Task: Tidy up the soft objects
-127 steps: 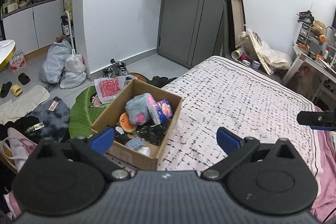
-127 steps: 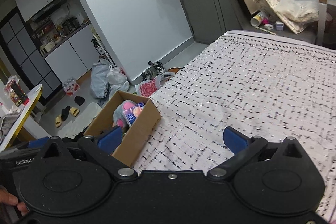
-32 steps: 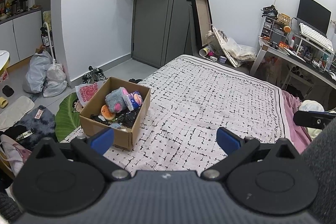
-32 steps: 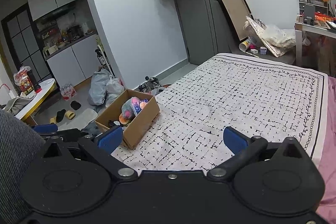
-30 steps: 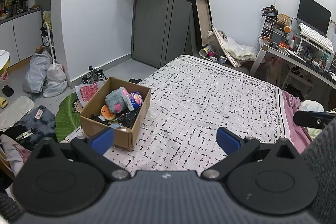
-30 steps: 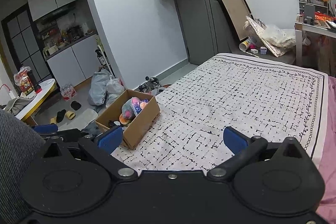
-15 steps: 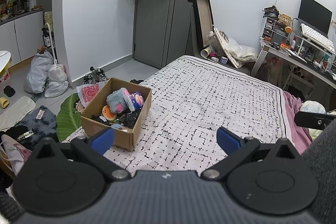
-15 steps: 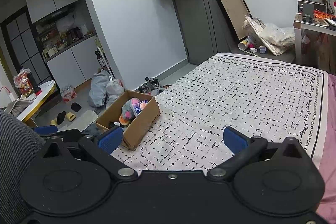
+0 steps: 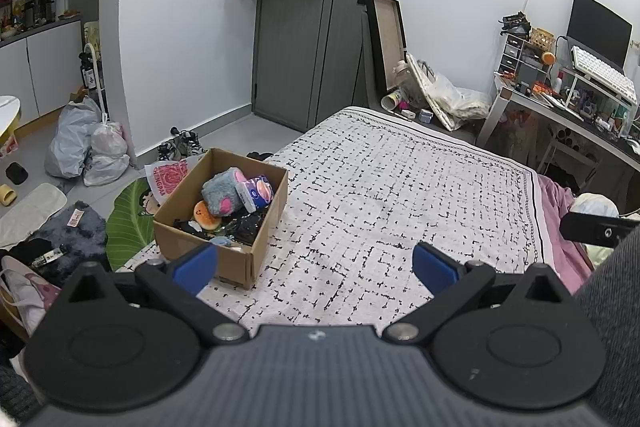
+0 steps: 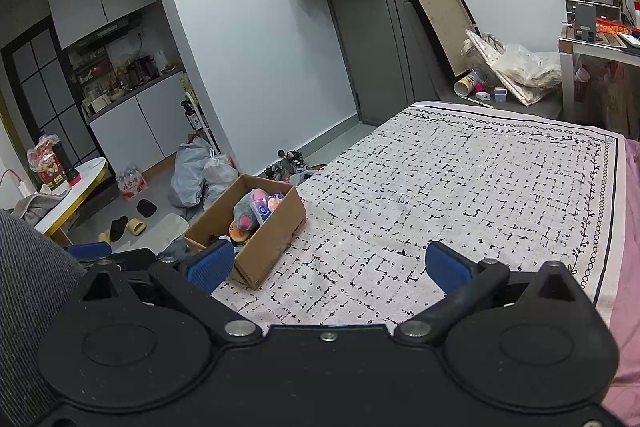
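Observation:
A brown cardboard box [image 9: 264, 243] stands on the left corner of the bed [image 9: 400, 195]; it also shows in the right wrist view [image 10: 276, 239]. Inside lie a grey and pink plush toy [image 9: 222, 191], a blue and pink tissue pack [image 9: 256, 191], an orange round toy [image 9: 206, 214] and dark soft items [image 9: 244, 227]. My left gripper [image 9: 316, 267] is open and empty, held back above the bed's near edge, right of the box. My right gripper [image 10: 328, 267] is open and empty, also held back over the bed.
The bed carries a white sheet with black marks [image 10: 460, 195] and a pink blanket [image 9: 560, 227] at the right. Bags [image 9: 86, 147], shoes and a green mat [image 9: 128, 211] lie on the floor left of the bed. A desk [image 9: 568, 115] stands at the right, a grey door [image 9: 316, 39] behind.
Both grippers have drawn back and up from the box since the earliest frames. In the last second the views have barely shifted. Both stay open and empty.

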`<state>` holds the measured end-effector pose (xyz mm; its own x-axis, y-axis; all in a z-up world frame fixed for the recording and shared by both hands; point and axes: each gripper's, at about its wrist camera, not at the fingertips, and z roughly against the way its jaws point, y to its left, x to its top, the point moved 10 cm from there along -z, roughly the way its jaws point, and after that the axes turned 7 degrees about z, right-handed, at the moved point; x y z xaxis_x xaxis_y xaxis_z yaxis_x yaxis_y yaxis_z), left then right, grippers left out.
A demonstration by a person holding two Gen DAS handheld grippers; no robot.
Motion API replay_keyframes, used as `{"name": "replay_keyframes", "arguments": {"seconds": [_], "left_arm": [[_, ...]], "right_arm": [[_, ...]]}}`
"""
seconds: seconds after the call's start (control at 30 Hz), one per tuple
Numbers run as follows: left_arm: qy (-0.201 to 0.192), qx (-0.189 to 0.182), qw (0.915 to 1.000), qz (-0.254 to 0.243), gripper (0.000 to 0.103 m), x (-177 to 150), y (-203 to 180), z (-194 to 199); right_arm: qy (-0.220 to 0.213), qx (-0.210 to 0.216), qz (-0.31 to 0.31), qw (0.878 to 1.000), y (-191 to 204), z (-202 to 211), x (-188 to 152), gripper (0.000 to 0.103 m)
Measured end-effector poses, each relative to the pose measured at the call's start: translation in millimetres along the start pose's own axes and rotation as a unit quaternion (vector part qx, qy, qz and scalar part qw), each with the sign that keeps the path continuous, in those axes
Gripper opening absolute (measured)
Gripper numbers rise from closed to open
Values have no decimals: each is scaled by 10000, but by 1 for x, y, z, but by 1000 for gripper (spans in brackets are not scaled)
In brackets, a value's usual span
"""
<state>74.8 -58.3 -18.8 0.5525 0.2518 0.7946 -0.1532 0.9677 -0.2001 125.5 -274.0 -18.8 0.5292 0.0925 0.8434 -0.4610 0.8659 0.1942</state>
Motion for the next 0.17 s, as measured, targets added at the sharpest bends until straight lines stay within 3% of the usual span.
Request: {"name": "replay_keyframes", "arguments": {"seconds": [0.17], "left_arm": [[-26, -9, 10000, -13, 103, 1, 0, 0]], "right_arm": [[4, 12, -44, 10000, 1, 0, -1, 103]]}}
